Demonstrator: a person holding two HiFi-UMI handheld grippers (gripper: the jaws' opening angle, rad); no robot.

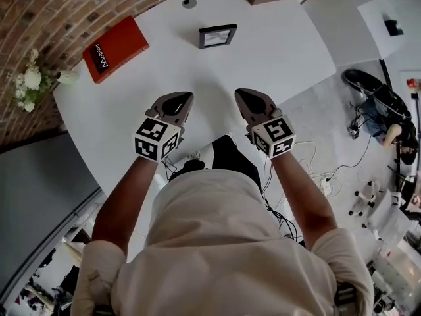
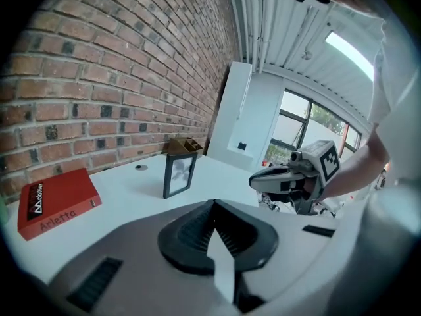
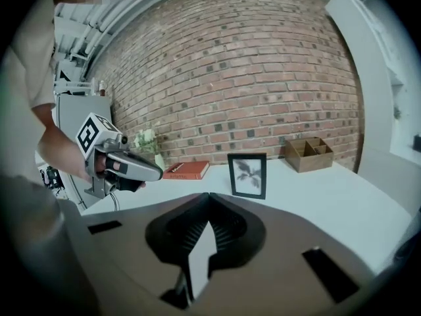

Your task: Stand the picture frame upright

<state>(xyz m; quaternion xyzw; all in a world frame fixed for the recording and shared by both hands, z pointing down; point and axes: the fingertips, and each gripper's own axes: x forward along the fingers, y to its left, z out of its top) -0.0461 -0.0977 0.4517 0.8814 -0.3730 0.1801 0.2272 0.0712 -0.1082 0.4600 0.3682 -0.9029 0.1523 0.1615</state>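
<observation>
Black rectangular picture frame [image 1: 218,36] already stands upright on the white table [image 1: 283,51], well ahead of my left gripper [image 1: 185,98] and right gripper [image 1: 242,95], both closed on nothing. It looks light, stiff, probably glass-fronted; I'd pinch its side edges

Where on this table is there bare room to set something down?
Bare: mid table between the picture frame and the left gripper and right gripper, plus the right side. Crowded: left edge, with red book and flowers.
</observation>
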